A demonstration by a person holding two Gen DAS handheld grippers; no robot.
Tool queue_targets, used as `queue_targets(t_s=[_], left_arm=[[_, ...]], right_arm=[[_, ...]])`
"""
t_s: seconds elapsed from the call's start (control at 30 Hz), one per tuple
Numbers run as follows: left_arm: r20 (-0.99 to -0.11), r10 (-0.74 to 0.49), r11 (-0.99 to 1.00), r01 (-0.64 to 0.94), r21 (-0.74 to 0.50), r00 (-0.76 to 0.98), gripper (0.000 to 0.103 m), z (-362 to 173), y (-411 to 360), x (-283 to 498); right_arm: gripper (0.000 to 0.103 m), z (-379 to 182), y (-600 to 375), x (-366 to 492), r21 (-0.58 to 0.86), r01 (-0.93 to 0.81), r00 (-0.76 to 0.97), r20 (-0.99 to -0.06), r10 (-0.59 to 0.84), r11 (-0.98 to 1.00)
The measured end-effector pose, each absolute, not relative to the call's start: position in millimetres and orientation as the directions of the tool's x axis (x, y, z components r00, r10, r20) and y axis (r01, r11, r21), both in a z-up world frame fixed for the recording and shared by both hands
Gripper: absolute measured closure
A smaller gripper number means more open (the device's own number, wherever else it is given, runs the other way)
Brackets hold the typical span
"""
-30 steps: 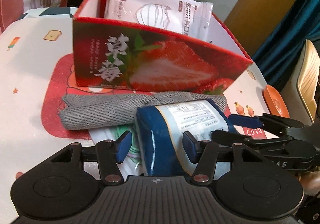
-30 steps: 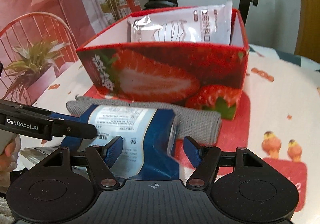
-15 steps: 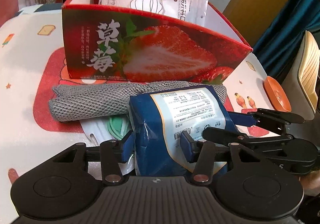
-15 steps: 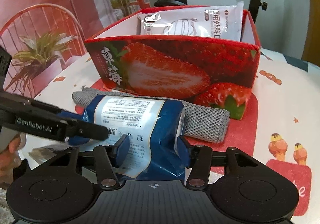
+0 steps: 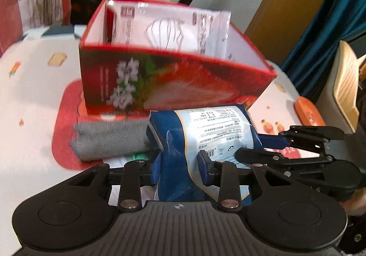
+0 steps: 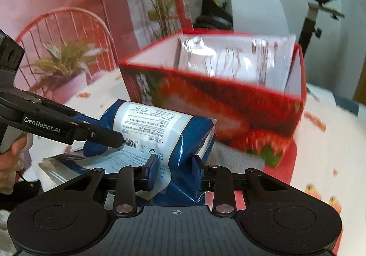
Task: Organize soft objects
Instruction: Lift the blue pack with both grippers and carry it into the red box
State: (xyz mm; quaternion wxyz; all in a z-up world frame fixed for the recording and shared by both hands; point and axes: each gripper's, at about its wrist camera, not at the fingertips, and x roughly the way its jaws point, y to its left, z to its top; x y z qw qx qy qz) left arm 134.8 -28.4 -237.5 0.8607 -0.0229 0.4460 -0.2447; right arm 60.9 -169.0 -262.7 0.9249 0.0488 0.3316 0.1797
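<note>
Two handheld grippers clamp one soft blue-and-white plastic pack (image 5: 205,137) between them, just in front of an open red cardboard box printed with strawberries (image 5: 173,86). The left gripper (image 5: 180,160) has its jaws pressed into the near end of the pack, the film creasing between the blue pads, while the right gripper (image 5: 270,144) reaches in from the right side of that view and pinches the pack's far edge. From the right wrist camera, the right gripper (image 6: 175,168) shows its jaws closed on the crumpled blue film, and the left gripper (image 6: 98,136) comes in from the left, its black finger lying across the printed label of the pack (image 6: 157,132).

Ahead of both sets of jaws, the box (image 6: 219,100) holds a white plastic packet of face masks (image 5: 169,29) leaning upright against its back wall. Left of the left jaws, between pack and box, a rolled grey knitted cloth (image 5: 109,139) lies on the tabletop (image 5: 34,100), touching the foot of the box; the pack appears to sit above it, though motion blur makes contact hard to judge. The tabletop wears a white cloth with red cartoon prints. An exercise bike (image 6: 320,9) stands beyond the box.
</note>
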Motion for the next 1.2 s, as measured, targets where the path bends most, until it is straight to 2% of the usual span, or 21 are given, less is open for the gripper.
queue_targets(t_s=[0.3,0.5,0.57,0.63,0.73,0.87,1.03,1.13,1.2], left_arm=[[-0.665,-0.466,0.85,0.504,-0.153,0.584,0.068,-167,-20,150],[-0.598,-0.449,0.848,0.528,-0.051,0.663,0.068,-130,-33,178],[-0.586,-0.448,0.852,0.522,-0.049,0.676,0.068,-124,-36,193],[-0.577,-0.443,0.858,0.51,-0.053,0.686,0.068,-122,-38,209],[-0.511,-0.409,0.862,0.504,0.056,0.756,0.068,-128,-50,225],[-0.521,-0.39,0.884,0.467,0.019,0.759,0.069,-141,-62,263],[-0.511,-0.372,0.889,0.455,0.044,0.775,0.069,-157,-76,288],[-0.535,-0.373,0.886,0.463,0.038,0.758,0.069,-166,-75,298],[-0.586,-0.378,0.879,0.477,0.016,0.717,0.069,-174,-79,306]], right_arm=[[0.075,-197,-173,88,0.081,-0.401,0.774,-0.502,0.385,0.912],[0.075,-164,-170,122,-0.09,-0.407,0.831,-0.449,0.327,0.909],[0.079,-162,-166,136,-0.16,-0.391,0.853,-0.434,0.291,0.906],[0.084,-164,-159,148,-0.236,-0.366,0.874,-0.419,0.245,0.9],[0.085,-176,-149,170,-0.336,-0.33,0.897,-0.403,0.182,0.882],[0.086,-197,-140,198,-0.406,-0.286,0.911,-0.395,0.115,0.868],[0.087,-219,-136,226,-0.475,-0.241,0.921,-0.388,0.045,0.846],[0.087,-233,-135,232,-0.514,-0.254,0.913,-0.408,0.027,0.819],[0.087,-240,-136,232,-0.517,-0.288,0.898,-0.439,0.039,0.806]])
